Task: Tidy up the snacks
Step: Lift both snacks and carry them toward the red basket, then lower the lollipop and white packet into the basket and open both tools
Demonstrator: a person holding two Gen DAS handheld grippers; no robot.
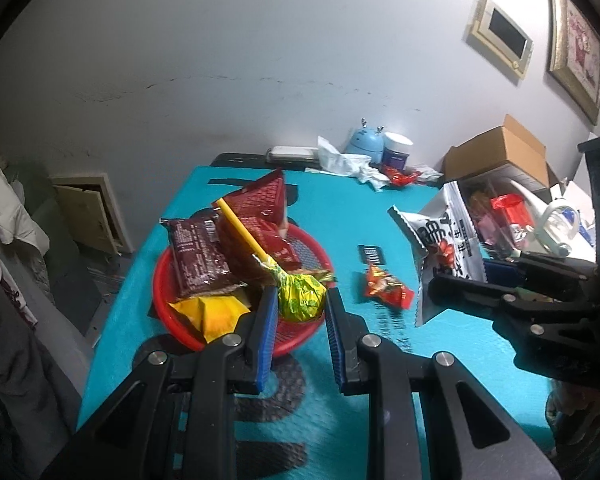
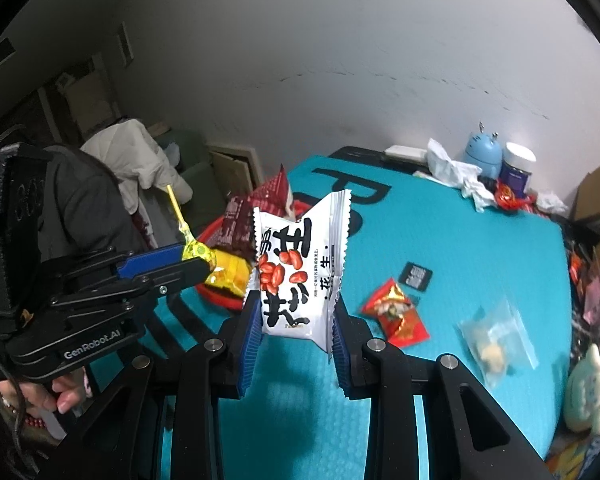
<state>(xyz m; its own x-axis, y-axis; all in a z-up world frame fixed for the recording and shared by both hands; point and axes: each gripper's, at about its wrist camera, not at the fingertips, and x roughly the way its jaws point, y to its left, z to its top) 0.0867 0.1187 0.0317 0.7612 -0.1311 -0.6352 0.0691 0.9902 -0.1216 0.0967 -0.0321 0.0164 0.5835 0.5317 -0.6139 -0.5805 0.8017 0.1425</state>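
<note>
Teal tabletop (image 1: 340, 216) under us: our left tongs (image 1: 302, 304) pinch a green-wrapped lollipop (image 1: 300, 296) just above the red basket (image 1: 172, 304) of snacks, while our right tongs (image 2: 296, 316) clamp a white peanut packet (image 2: 300, 268), a small red packet (image 2: 396, 312) lying just beyond to their right

The left wrist camera looks forward and down, close over the round red plastic basket (image 1: 296, 340) at 12 o'clock. The right wrist camera, beside it, faces the same way along the turquoise-covered worktop (image 2: 480, 240). Both views share basket (image 2: 212, 232), worktop (image 1: 340, 208) and each other's hand-held gripper.
</note>
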